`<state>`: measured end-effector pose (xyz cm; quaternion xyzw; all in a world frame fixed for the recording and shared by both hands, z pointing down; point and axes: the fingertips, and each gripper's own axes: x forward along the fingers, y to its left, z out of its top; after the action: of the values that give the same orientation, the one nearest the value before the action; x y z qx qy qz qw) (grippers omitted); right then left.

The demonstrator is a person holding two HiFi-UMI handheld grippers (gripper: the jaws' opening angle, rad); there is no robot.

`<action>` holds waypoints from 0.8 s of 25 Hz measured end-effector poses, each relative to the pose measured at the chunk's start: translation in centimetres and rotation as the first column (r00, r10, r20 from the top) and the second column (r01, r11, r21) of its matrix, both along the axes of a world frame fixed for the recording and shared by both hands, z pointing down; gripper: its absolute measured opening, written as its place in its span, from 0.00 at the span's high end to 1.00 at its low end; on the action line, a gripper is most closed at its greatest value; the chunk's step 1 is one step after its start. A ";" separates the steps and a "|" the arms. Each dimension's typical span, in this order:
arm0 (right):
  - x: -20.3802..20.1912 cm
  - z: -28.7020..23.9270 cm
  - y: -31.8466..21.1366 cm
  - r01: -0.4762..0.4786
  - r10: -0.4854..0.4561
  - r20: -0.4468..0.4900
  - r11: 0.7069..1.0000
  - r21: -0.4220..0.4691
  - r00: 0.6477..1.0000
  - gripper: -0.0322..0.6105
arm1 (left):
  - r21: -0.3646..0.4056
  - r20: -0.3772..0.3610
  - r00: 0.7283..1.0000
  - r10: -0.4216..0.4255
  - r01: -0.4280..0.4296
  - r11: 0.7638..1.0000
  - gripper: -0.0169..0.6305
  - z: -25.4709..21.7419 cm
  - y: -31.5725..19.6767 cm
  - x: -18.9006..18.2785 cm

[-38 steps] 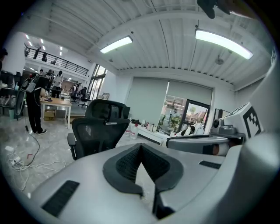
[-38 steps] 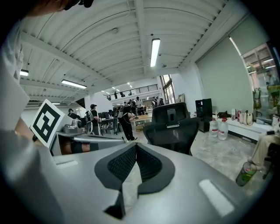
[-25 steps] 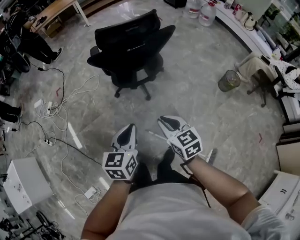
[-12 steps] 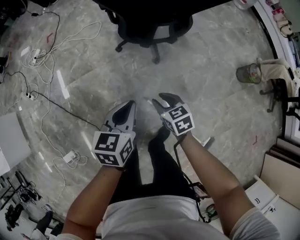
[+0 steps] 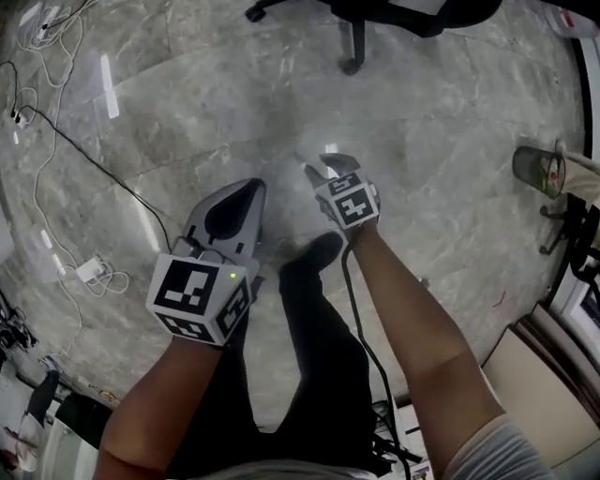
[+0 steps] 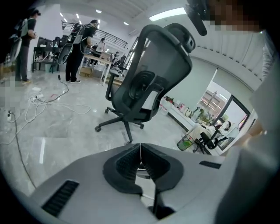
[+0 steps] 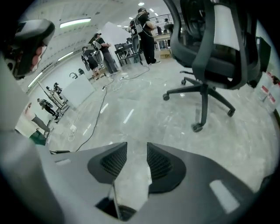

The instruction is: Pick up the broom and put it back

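Observation:
No broom shows plainly. A thin pale stick (image 5: 302, 161), perhaps its handle, lies on the marble floor just left of my right gripper's (image 5: 323, 169) tips. That gripper points steeply down at the floor. Its jaws have just been opening and stand apart in the right gripper view (image 7: 136, 159), with only floor between the pads. My left gripper (image 5: 239, 192) hangs lower left of it, above the floor beside the person's dark shoe (image 5: 314, 253). In the left gripper view (image 6: 140, 151) its pads meet with nothing in them.
A black office chair (image 5: 375, 19) stands just beyond the grippers, also shown large as the chair (image 6: 148, 83) and the chair (image 7: 210, 48). Cables (image 5: 37, 112) and a power strip (image 5: 89, 270) lie at left. A bin (image 5: 539, 169) stands at right. People stand far back.
Both grippers have sunk toward the floor and the head view now looks more steeply down. The right jaws have spread apart. The left jaws stay together.

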<state>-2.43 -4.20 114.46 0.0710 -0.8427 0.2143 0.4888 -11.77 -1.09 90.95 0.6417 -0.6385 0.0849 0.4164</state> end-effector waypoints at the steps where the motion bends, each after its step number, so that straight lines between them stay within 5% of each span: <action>1: 0.0 3.3 0.5 0.007 -0.007 -0.018 1.000 -0.014 1.000 0.73 | -0.012 -0.008 1.000 -0.008 0.008 1.000 0.96 2.5 0.3 -0.2; 9: 0.6 24.0 4.3 0.109 -0.111 -0.135 0.994 -0.021 0.985 0.73 | -0.053 -0.039 0.999 -0.030 0.028 0.998 0.96 18.0 3.3 -2.1; 20: 0.9 36.4 5.1 0.180 -0.179 -0.268 0.983 -0.018 0.947 0.81 | -0.075 -0.050 0.998 -0.028 0.025 0.997 0.96 26.9 4.8 -4.0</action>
<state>-1.50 0.94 150.84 0.0242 -0.7723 0.1544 0.6158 -15.74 3.71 117.85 0.6191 -0.6324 0.0868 0.4574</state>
